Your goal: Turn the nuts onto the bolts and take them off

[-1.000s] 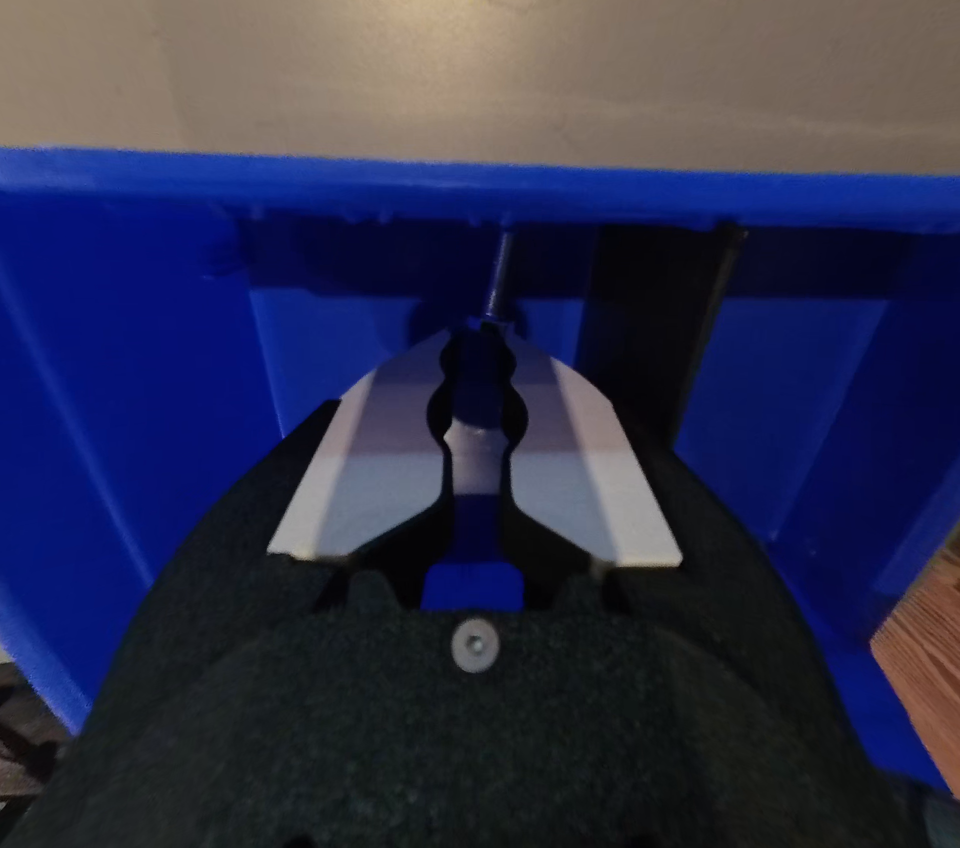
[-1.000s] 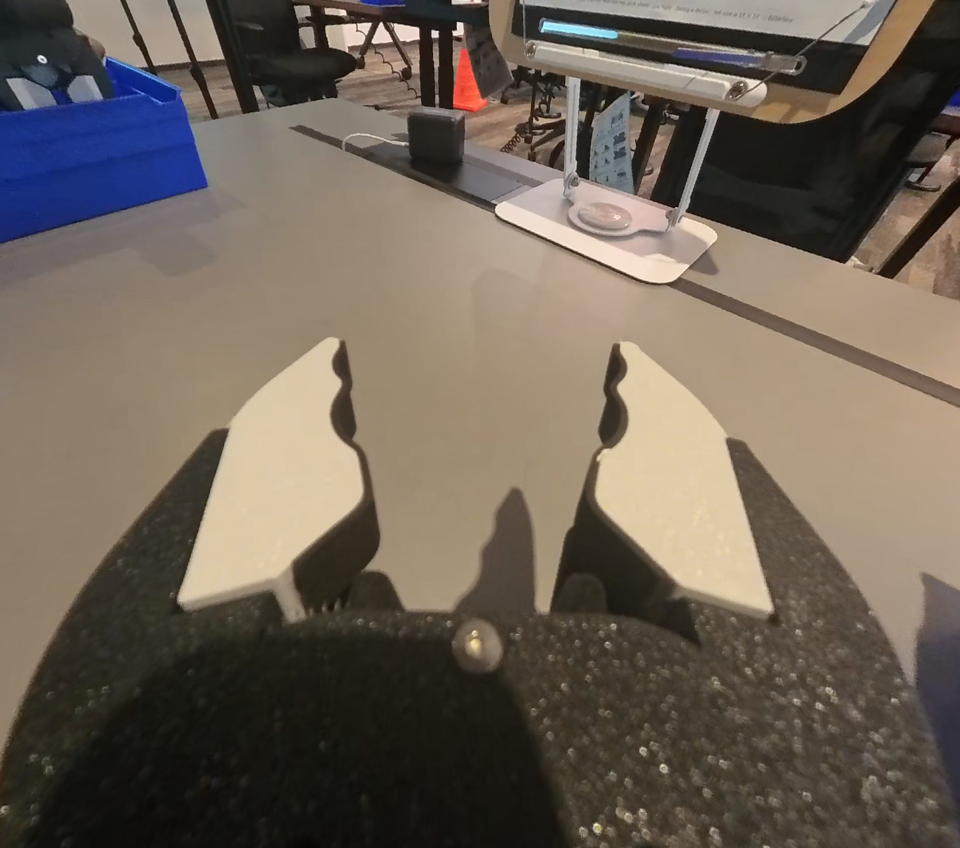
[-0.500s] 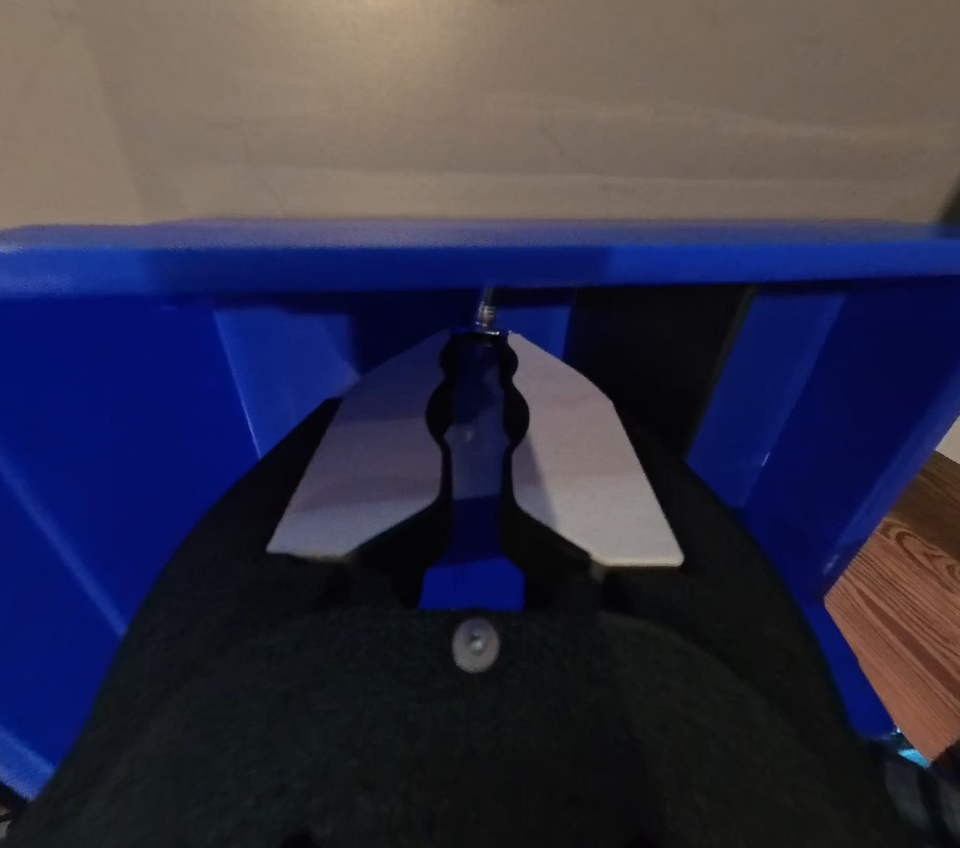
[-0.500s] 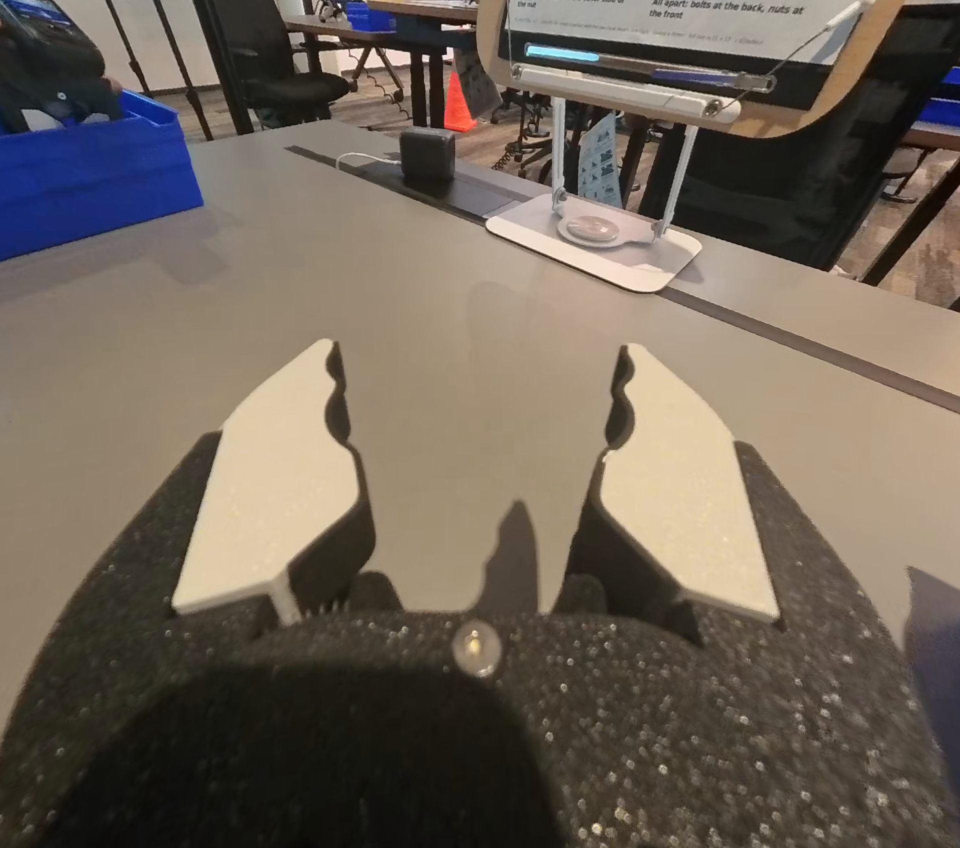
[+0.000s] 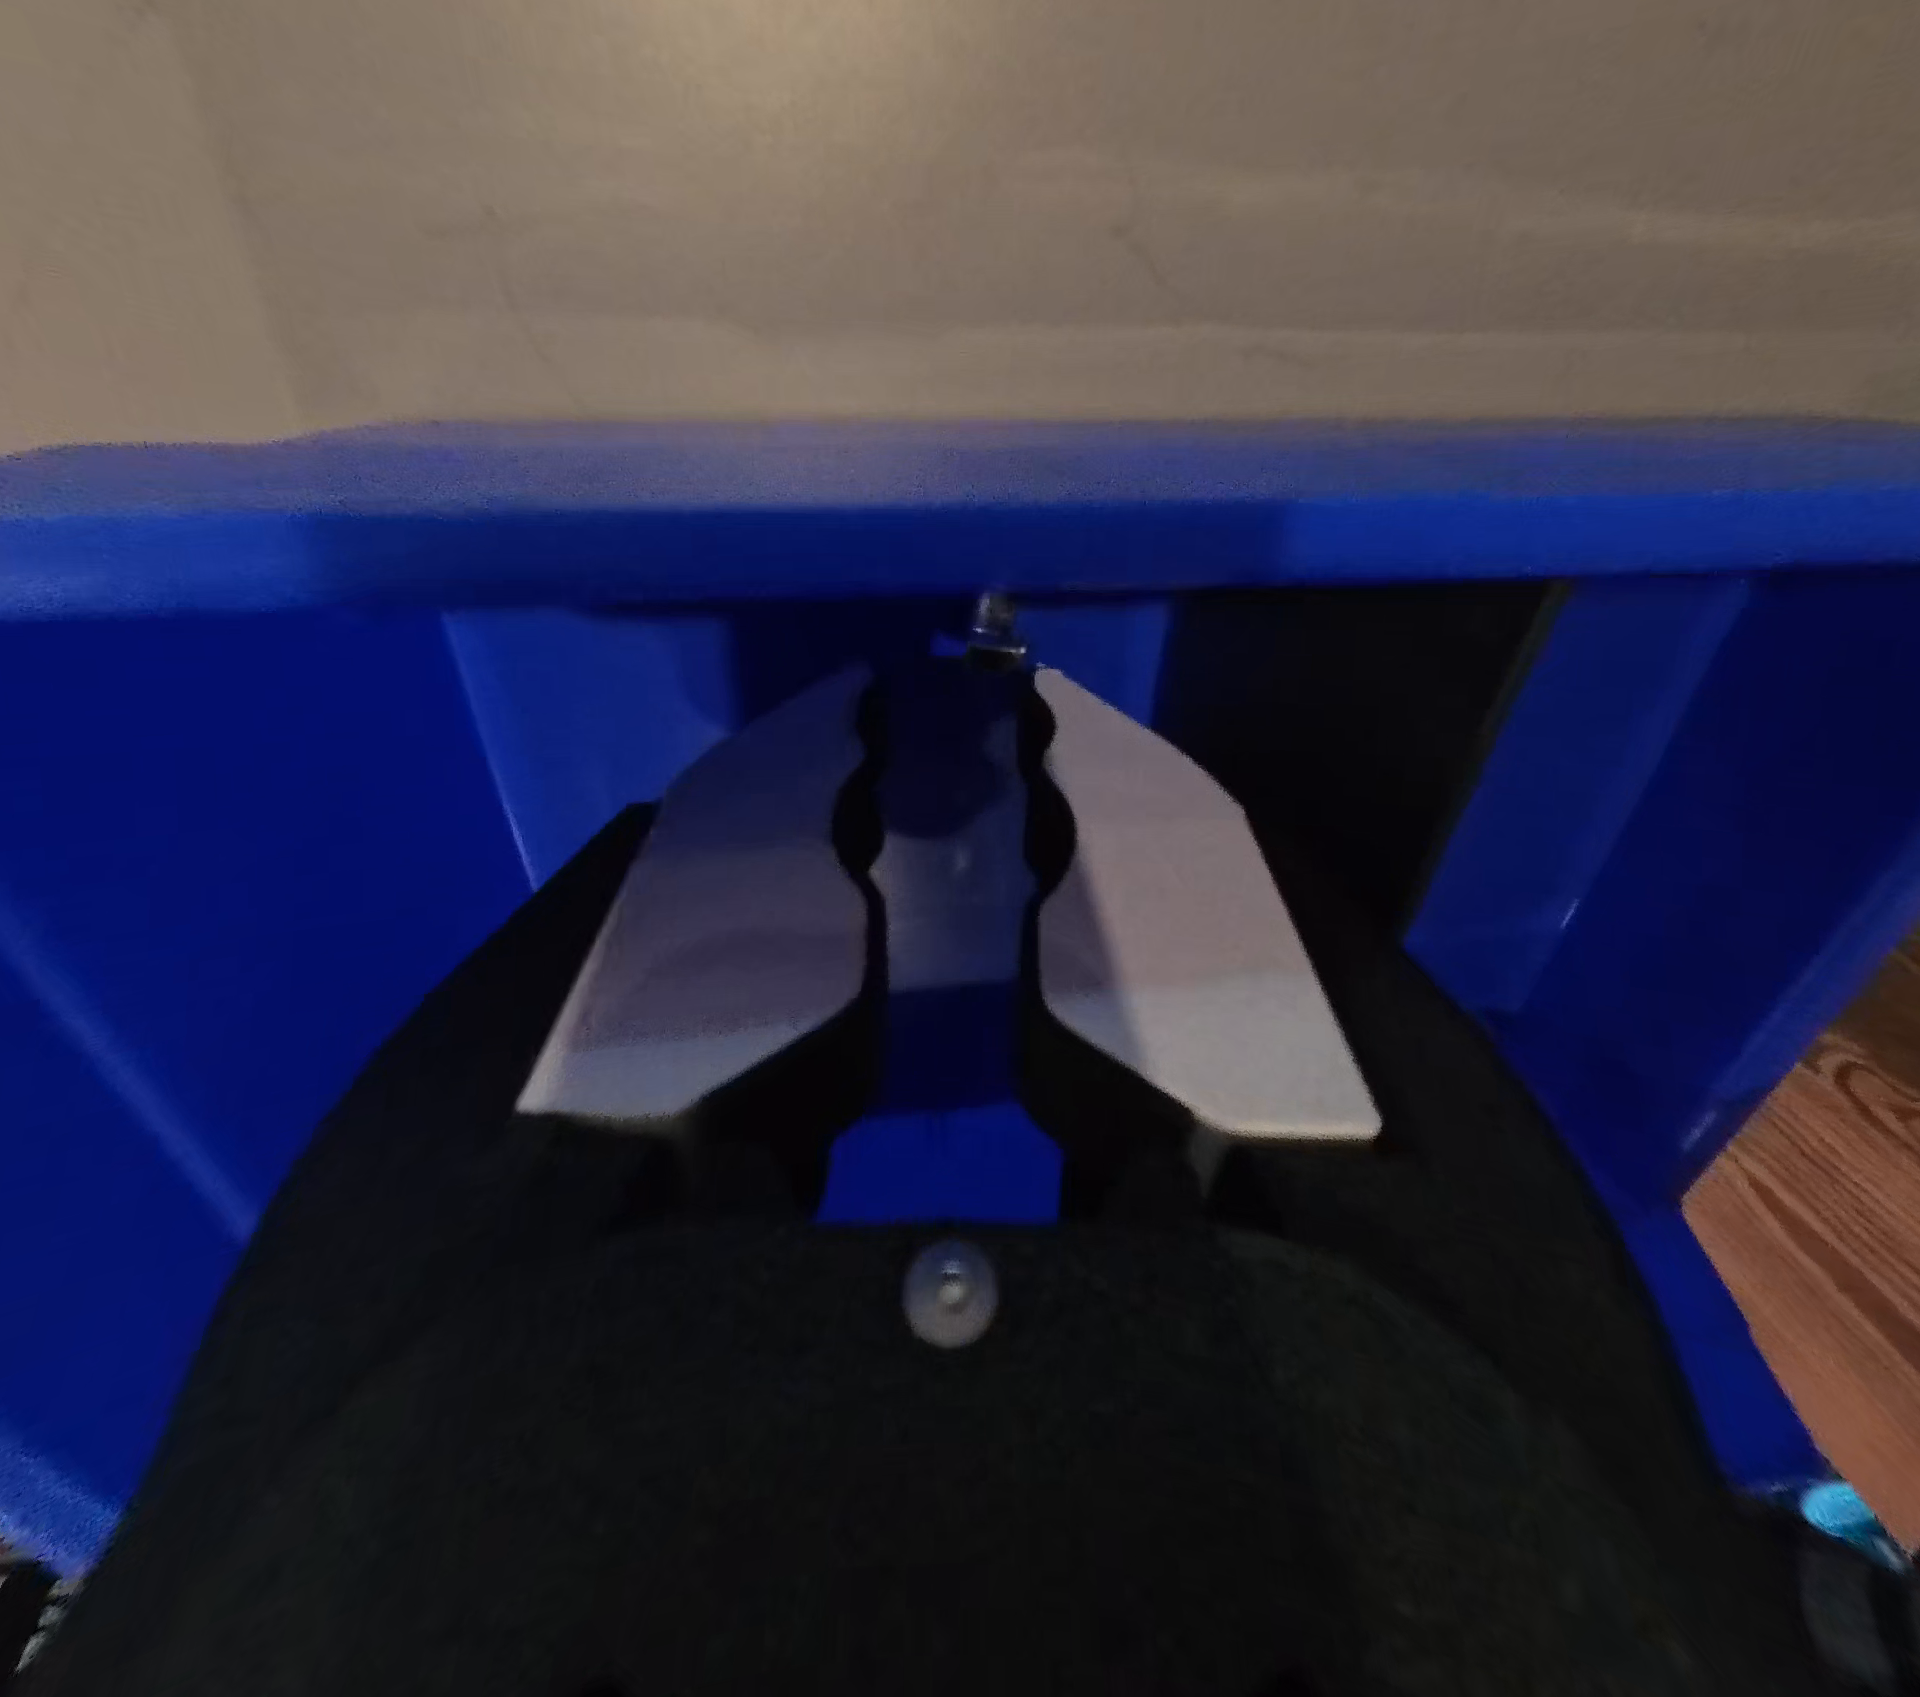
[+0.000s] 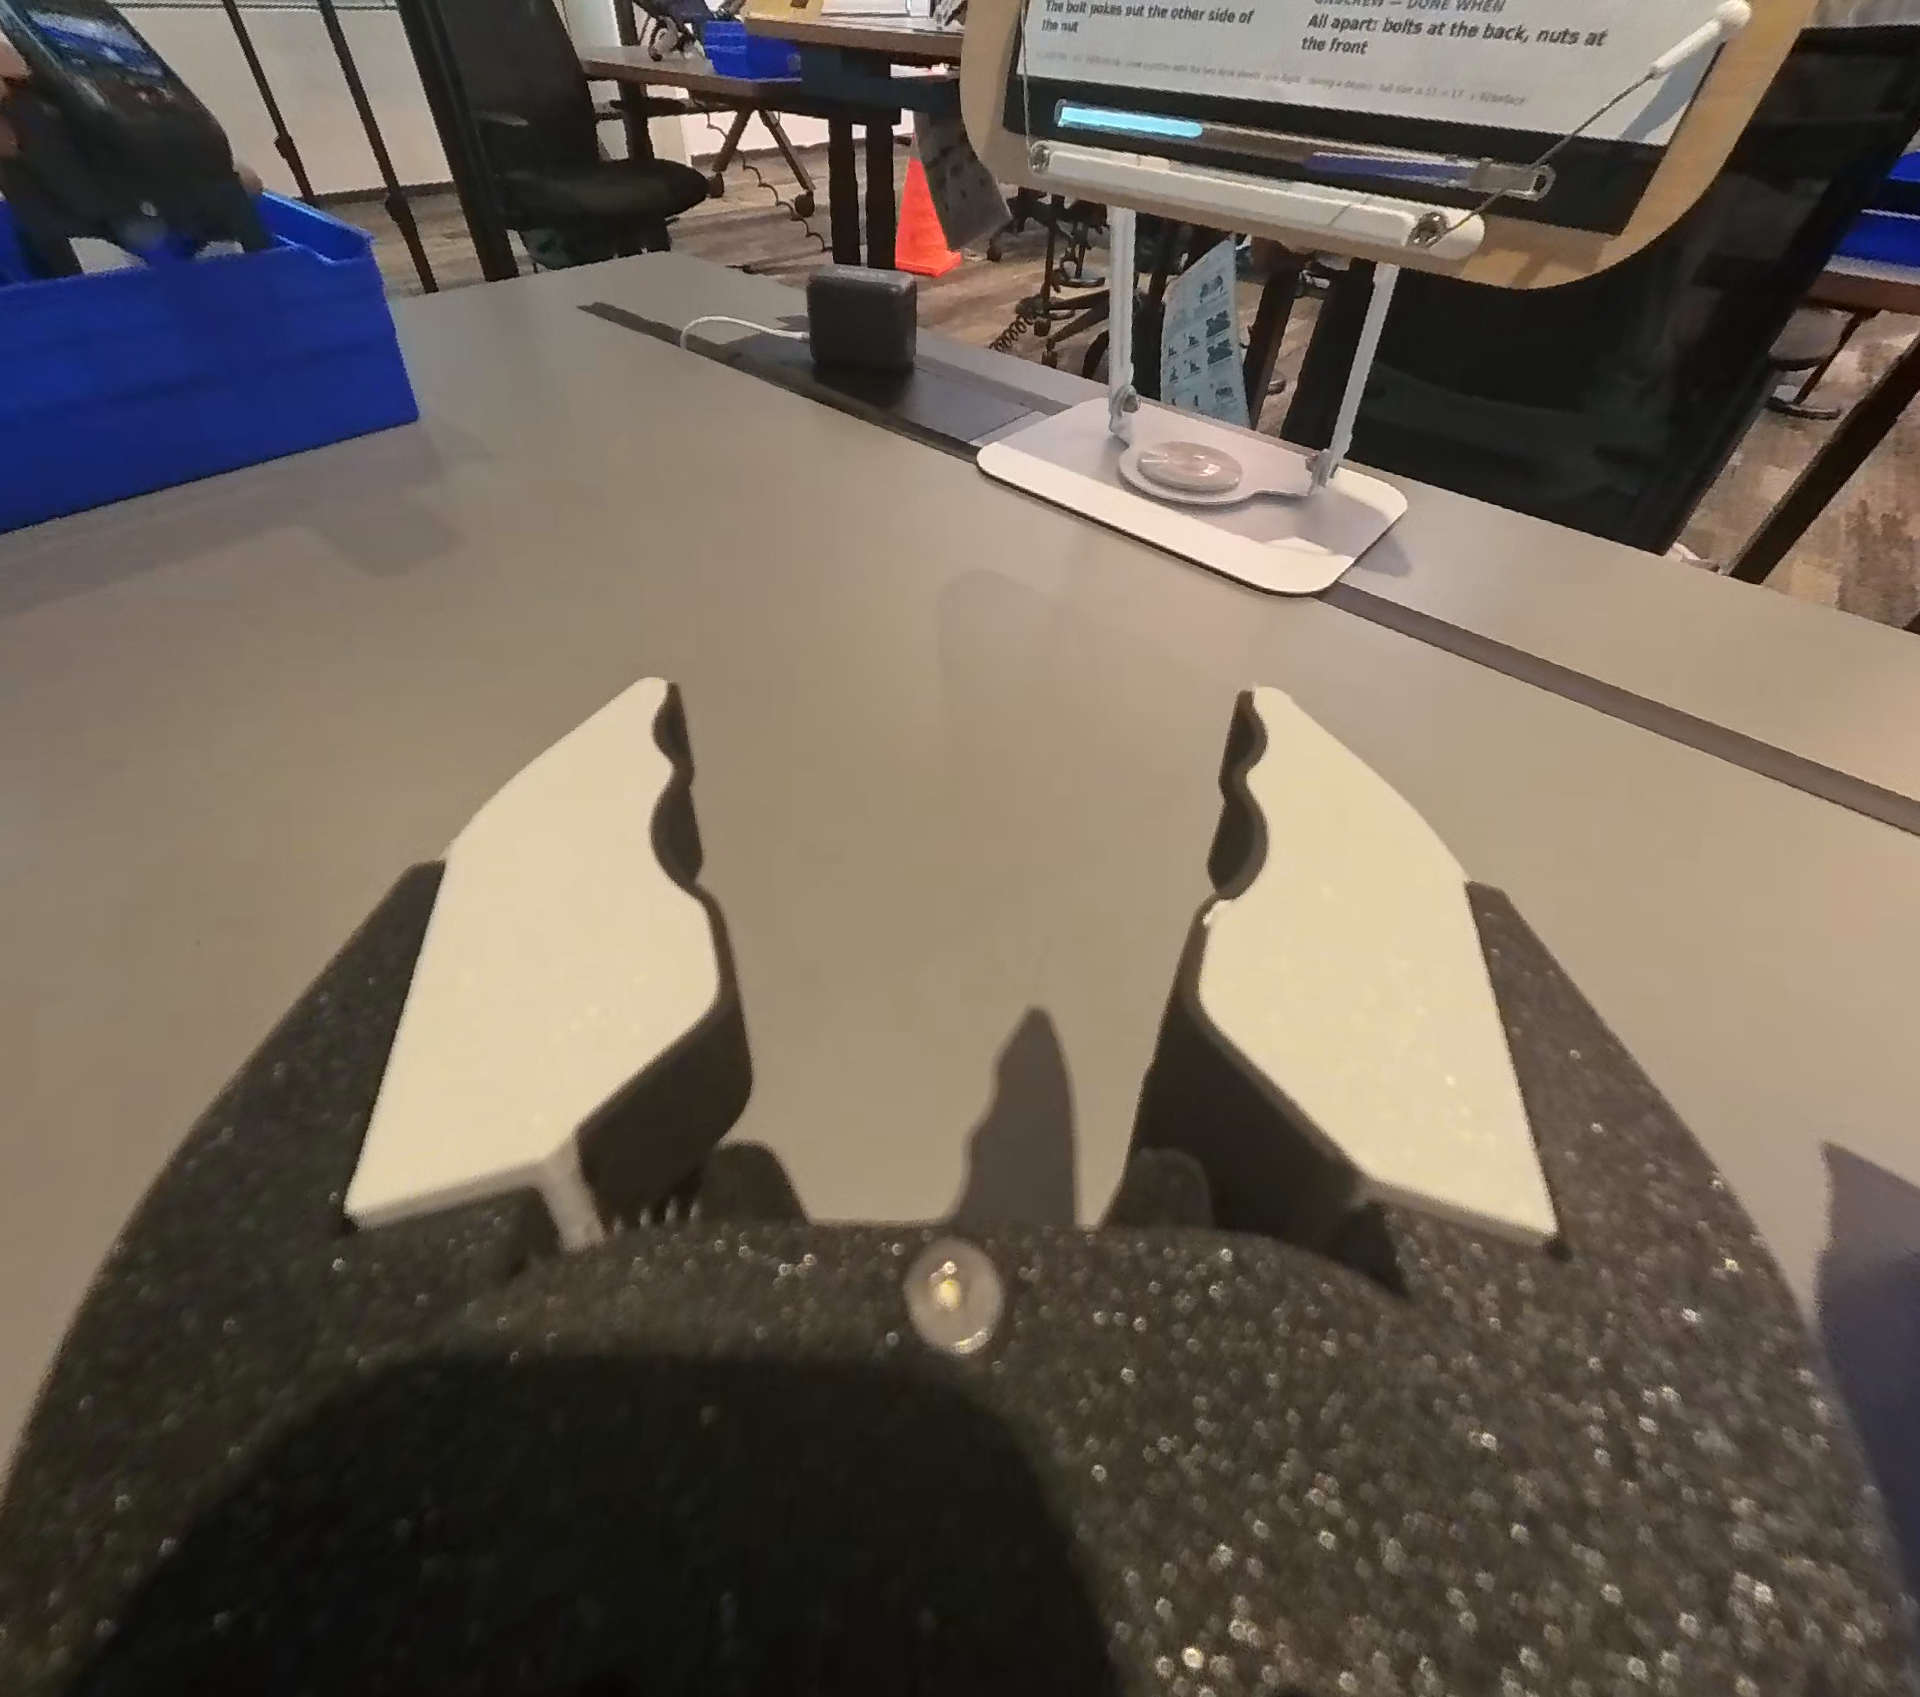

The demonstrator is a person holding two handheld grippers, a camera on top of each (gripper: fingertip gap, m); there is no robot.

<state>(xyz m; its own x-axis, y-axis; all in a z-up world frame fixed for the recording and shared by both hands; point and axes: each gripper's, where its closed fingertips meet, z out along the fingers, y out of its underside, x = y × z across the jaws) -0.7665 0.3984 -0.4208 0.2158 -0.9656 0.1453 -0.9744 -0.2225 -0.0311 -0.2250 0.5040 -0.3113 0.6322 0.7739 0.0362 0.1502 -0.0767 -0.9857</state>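
Inside the blue bin (image 5: pixel 312 816), the left gripper (image 5: pixel 951 691) has its jaws nearly together; a bolt (image 5: pixel 992 624) sits just past their tips, grip unclear. Well right of the bin, the right gripper (image 6: pixel 956 702) hovers over the grey table (image 6: pixel 727 608), jaws wide apart.

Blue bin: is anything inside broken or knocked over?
Nothing looks broken in the bin. The left gripper is inside, and a small bolt sticks up at its tips. The view is too blurry to judge more.
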